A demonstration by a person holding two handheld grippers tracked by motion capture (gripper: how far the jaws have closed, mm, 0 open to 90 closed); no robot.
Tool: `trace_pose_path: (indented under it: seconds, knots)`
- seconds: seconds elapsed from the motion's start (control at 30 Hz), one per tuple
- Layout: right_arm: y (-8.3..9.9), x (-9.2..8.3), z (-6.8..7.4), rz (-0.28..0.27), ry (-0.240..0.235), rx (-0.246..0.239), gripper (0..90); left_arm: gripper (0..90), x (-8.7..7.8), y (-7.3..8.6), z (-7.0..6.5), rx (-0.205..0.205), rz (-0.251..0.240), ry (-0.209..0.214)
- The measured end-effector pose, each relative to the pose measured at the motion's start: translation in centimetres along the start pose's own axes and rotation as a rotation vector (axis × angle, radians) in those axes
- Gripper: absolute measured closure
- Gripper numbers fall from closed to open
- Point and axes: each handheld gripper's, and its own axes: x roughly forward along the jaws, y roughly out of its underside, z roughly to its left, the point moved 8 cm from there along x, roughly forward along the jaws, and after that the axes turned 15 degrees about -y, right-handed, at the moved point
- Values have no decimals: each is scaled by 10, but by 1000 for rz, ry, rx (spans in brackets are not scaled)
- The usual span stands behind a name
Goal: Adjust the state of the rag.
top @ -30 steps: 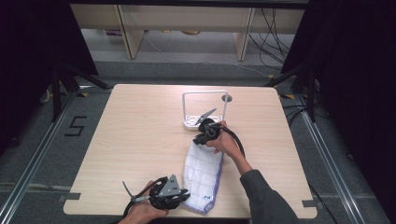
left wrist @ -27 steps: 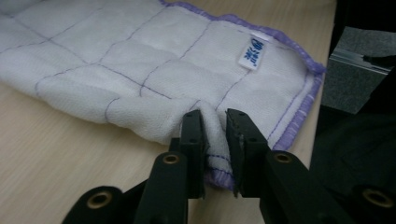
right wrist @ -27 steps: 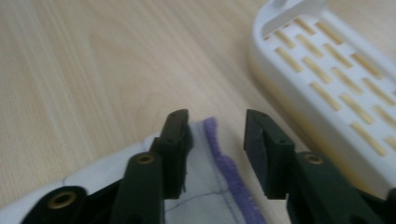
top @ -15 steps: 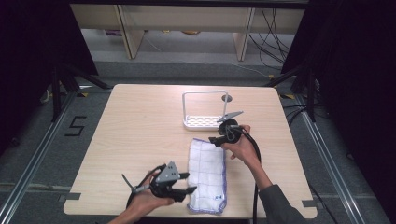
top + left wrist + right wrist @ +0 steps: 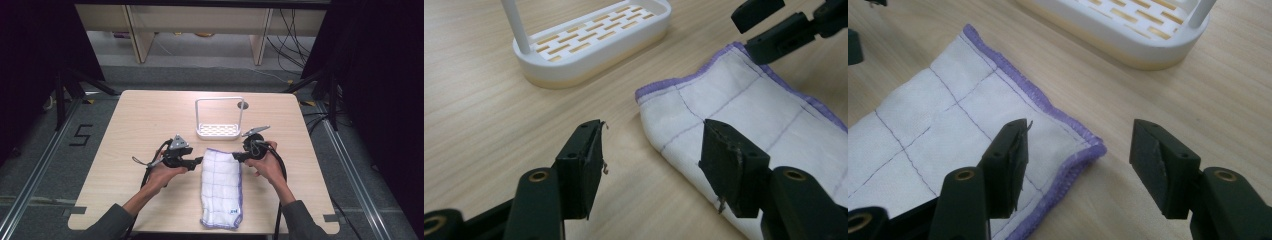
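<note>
- Cloth (image 5: 221, 186) lies flat on the wooden table (image 5: 125, 130), near the person's side, between the two grippers. It is folded into a long strip that runs from the middle of the table toward the front edge.
- It is white with thin purple lines that make squares, and it has a purple sewn edge. A small blue tag sits near its front end.
- Left gripper (image 5: 199, 161) is just beside the cloth's far left corner. Its jaws have just been opening and now stand wide apart. In the left gripper view the cloth (image 5: 744, 125) corner lies under the gap, more toward the right jaw, and the pads do not press on it.
- Right gripper (image 5: 236, 157) is just beside the cloth's far right corner. Its jaws have also just been opening and stand wide apart. In the right gripper view the cloth (image 5: 968, 130) corner lies under the left jaw and the gap, and nothing is pinched.
- White rack (image 5: 219, 131) stands just behind the cloth, near the middle of the table. It has a low tray with slots in the bottom and a tall white loop handle over it. Nothing lies in the tray.
- Bare wood lies to the left of the left gripper and to the right of the right gripper.
- The cloth's front end lies close to the table's front edge. Dark floor lies on both sides of the table.
</note>
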Motion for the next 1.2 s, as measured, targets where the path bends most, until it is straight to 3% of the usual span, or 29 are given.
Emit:
trace_pose_path:
  seconds: [0.07,0.1,0.17,0.23,0.37,0.47,0.5,0.63,0.73,0.8,0.87,1.0,1.07,1.13,1.2]
  knots:
    - [1,0,-2,0,10,-2,404,412,8,-4,-3,-21,-5,1]
    - [1,0,-2,-4,11,13,403,407,11,-4,-4,-19,4,12]
    - [0,1,-5,-14,17,-6,402,390,16,-4,-7,-16,16,22]
    - [0,1,-5,-34,13,17,401,387,20,-5,-9,-12,28,29]
    - [1,-1,-6,-19,13,17,398,388,26,-8,-12,-31,26,32]
    - [1,1,-7,-30,24,29,396,387,28,-9,-10,-8,39,35]
    - [2,-1,-8,-11,32,24,397,387,29,-9,-10,-13,44,40]
    - [1,3,-9,-37,6,8,397,387,31,-11,-9,-6,48,42]
    - [4,3,-11,-11,19,23,397,387,35,-9,-10,-10,54,35]
    - [4,5,-10,-10,3,22,397,387,37,-9,-10,-4,57,38]
    - [4,7,-12,-11,23,5,398,388,37,-8,-10,-1,65,36]
    - [2,6,-10,-15,15,-5,410,394,37,-11,-6,4,45,7]
    - [2,7,-8,-16,10,10,412,401,38,-10,-5,1,50,13]
    - [2,10,-10,-23,20,-10,414,406,39,-9,-5,7,58,17]
    - [3,10,-9,-2,8,4,421,410,40,-8,-6,-4,60,19]
